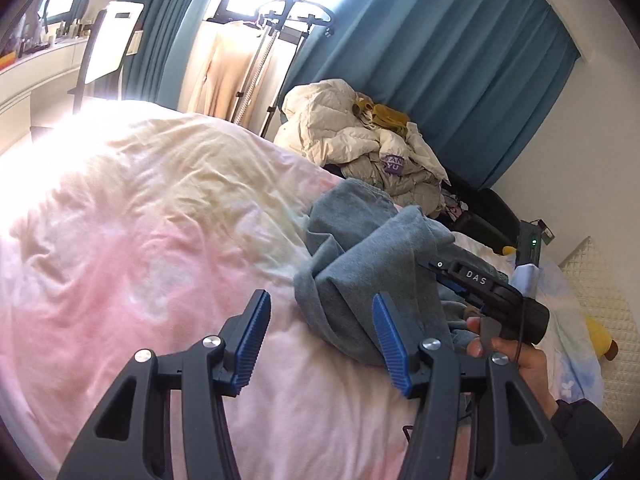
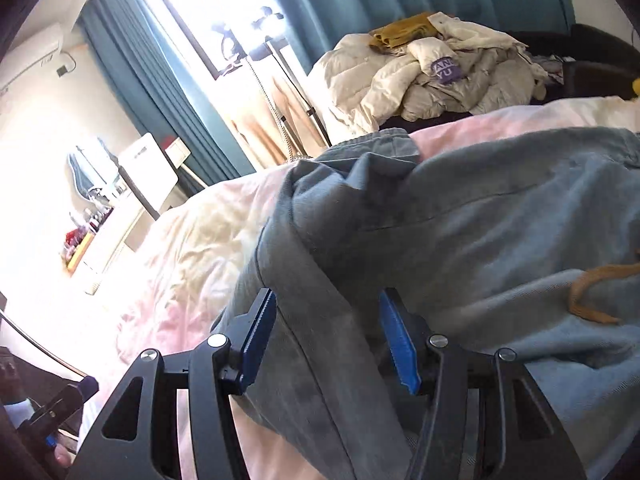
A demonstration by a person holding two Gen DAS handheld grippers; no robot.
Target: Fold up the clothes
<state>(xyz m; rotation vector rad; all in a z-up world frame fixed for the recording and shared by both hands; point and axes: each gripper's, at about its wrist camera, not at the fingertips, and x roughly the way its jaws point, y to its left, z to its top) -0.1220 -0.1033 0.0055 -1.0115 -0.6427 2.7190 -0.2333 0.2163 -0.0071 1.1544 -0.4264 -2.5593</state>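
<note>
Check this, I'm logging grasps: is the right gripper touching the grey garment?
Touching. The right wrist view shows the grey garment lying between the open pads of the right gripper, its cloth against them.

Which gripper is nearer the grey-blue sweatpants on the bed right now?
Right. The right gripper has a fold of the grey-blue sweatpants between its open fingers. The left gripper is open beside them, over the pink duvet.

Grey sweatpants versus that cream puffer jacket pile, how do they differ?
The grey sweatpants lie on the pink duvet, close to both grippers; the cream puffer jacket is heaped beyond the bed's far edge. The sweatpants are smooth fleece; the jacket is quilted with a purple patch. Both are crumpled, unfolded.
</note>
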